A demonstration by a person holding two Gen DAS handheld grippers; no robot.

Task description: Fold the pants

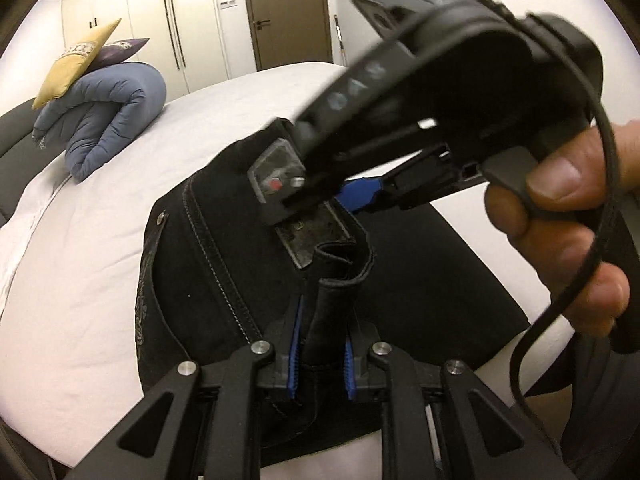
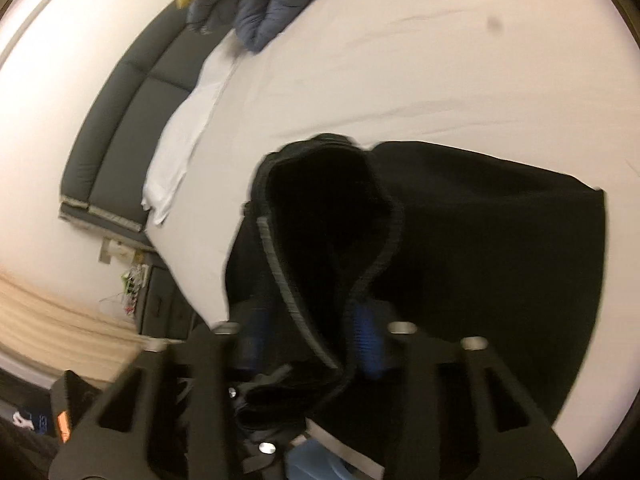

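Black pants [image 1: 224, 264] with grey stitching lie on the white bed [image 1: 100, 240]. My left gripper [image 1: 322, 356] is shut on a bunched fold of the pants' waistband and holds it up. My right gripper [image 1: 356, 196] shows in the left wrist view just beyond, held in a hand, its blue pads at the waistband edge. In the right wrist view the right gripper [image 2: 312, 336] is shut on the black pants [image 2: 480, 248], with the ribbed waistband edge rising between its fingers. That view is blurred.
A folded blue duvet [image 1: 108, 120] with a gold cushion [image 1: 76, 64] and a purple one lies at the head of the bed. A dark headboard [image 2: 120, 128] runs along the bed's side. Wardrobes and a brown door [image 1: 288, 12] stand behind.
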